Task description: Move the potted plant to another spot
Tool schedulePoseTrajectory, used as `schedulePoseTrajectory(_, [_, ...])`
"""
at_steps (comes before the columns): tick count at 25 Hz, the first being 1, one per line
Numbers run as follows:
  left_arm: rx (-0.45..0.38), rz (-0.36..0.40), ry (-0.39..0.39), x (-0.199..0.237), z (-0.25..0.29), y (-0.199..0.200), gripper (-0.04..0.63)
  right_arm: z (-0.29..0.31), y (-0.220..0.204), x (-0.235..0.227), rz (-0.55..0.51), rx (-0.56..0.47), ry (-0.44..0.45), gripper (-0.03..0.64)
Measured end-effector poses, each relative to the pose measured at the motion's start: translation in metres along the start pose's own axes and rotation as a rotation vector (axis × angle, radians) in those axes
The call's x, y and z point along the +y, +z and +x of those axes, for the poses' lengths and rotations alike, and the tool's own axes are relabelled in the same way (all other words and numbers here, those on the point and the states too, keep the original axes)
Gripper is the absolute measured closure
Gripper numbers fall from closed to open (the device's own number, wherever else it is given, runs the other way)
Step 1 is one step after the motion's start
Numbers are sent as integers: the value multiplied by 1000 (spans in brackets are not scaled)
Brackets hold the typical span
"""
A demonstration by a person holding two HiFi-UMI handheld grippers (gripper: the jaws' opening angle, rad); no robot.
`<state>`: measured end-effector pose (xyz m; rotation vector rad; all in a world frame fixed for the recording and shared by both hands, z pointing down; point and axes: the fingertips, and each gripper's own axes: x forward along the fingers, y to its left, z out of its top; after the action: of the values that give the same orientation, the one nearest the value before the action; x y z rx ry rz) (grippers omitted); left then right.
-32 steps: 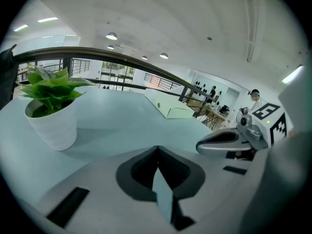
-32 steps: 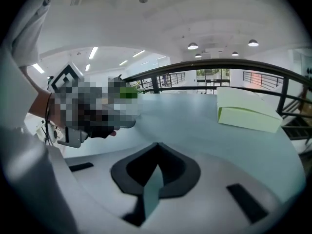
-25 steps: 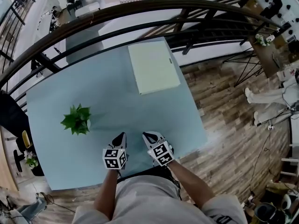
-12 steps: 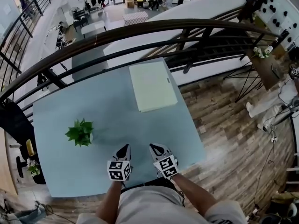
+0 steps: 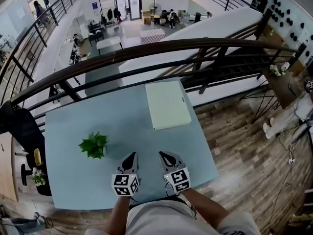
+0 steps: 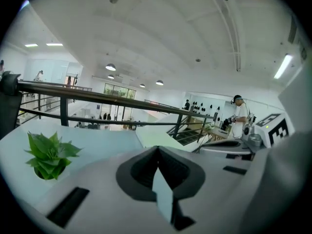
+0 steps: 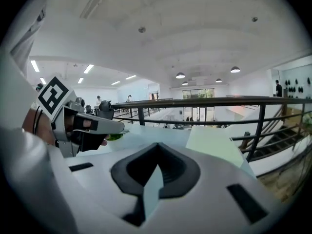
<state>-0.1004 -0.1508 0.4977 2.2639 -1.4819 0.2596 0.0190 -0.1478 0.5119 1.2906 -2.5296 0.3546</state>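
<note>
A small potted plant (image 5: 94, 145) with green leaves stands on the pale blue table (image 5: 73, 180), left of centre. In the left gripper view the potted plant (image 6: 48, 155) sits at the far left. My left gripper (image 5: 130, 158) hovers over the near part of the table, right of the plant, jaws shut and empty. Beside it my right gripper (image 5: 165, 156) is also shut with nothing held. In the left gripper view my left gripper (image 6: 158, 150) has its jaws pressed together. The right gripper view shows my right gripper (image 7: 157, 147) likewise, and the plant mostly hidden behind the left gripper.
A pale green flat box (image 5: 167, 104) lies at the table's far right. A dark curved railing (image 5: 146, 50) runs behind the table. Wooden floor (image 5: 244, 146) lies to the right, and a dark chair (image 5: 19, 131) stands at the left edge.
Both grippers have risen above the table and tipped up toward level, still side by side and shut. The head view has tilted up, showing more of the hall beyond the railing.
</note>
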Motion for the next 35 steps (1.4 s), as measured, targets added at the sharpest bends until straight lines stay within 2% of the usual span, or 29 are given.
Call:
schedulePoseTrajectory(10, [-210, 122, 76, 12, -41, 98, 584, -19, 107, 3, -66, -201, -18, 614])
schedulePoseTrajectory(16, [-298, 149, 110, 14, -66, 142, 584, -31, 157, -3, -90, -290, -43, 614])
schedulePoseTrajectory(20, [-339, 177, 116, 8, -80, 154, 584, -39, 180, -6, -143, -335, -63, 614])
schedulePoseTrajectory(24, [-343, 175, 116, 9, -85, 154, 584, -38, 186, -10, -169, -338, -84, 614])
schedulePoseTrajectory(35, [-340, 163, 123, 11, -86, 148, 584, -23, 192, 5, -198, -340, -41, 614])
